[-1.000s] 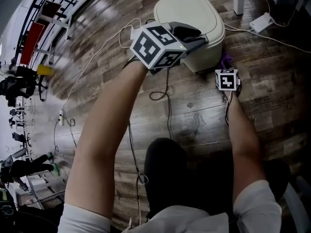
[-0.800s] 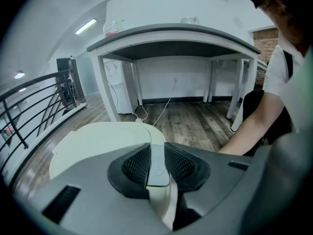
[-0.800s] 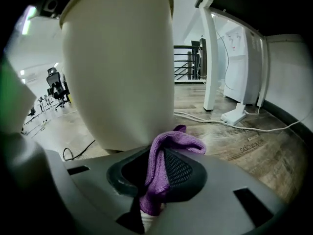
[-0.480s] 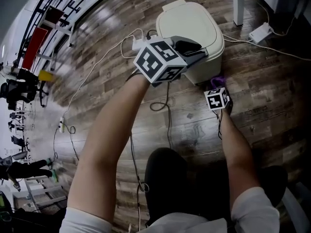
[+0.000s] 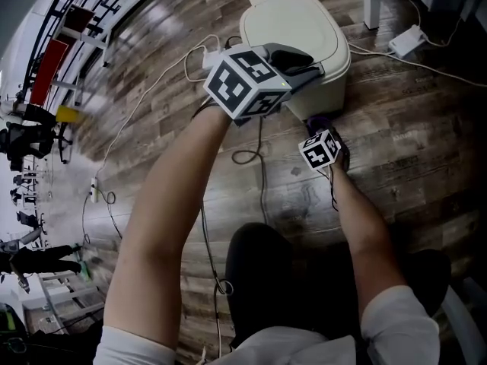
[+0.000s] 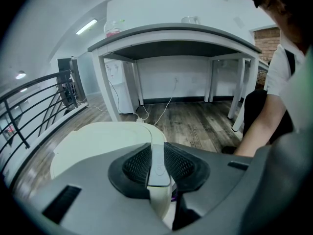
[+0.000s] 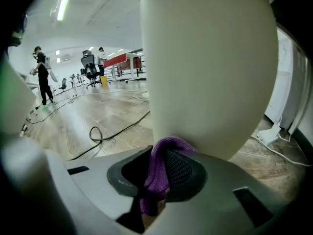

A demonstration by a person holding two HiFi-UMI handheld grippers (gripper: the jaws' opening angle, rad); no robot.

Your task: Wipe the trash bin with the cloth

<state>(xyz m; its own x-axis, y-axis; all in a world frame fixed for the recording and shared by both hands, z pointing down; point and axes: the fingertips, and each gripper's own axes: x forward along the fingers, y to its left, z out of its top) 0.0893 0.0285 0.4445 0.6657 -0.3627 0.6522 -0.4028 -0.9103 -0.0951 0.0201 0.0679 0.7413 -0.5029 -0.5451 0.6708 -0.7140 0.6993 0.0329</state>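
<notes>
On the wood-plank floor point(image 5: 426, 128), just ahead of the person's knees, stands the cream trash bin point(image 5: 297, 29), its lid point(image 6: 93, 141) down, with loose cables point(image 5: 251, 154) trailing beside it. The left gripper point(image 5: 303, 65) reaches over the near edge of the bin from above and is clamped on the lid's front lip – the left gripper view shows the pale rim pinched between the two ribbed pads – so it serves to steady the bin. The right gripper point(image 5: 321, 128) sits low by the bin's near side wall, jaws closed on a fold of purple cloth point(image 7: 166, 148) whose bunched top presses against the smooth cream wall point(image 7: 210, 72).

The step in hand looks like the wiping itself: a stroke along the lower outer wall. The next move probably calls for keeping the cloth pushed flat against the curved surface while sweeping on around it, with the left grip held firm so the light bin does not slide or tip.

Against the earlier head view, the left gripper sits in the same place on the rim. The right gripper has travelled – from out by the bin's right flank it has swept inward along the wall, and its marker cube has rolled to show a different tilt.
</notes>
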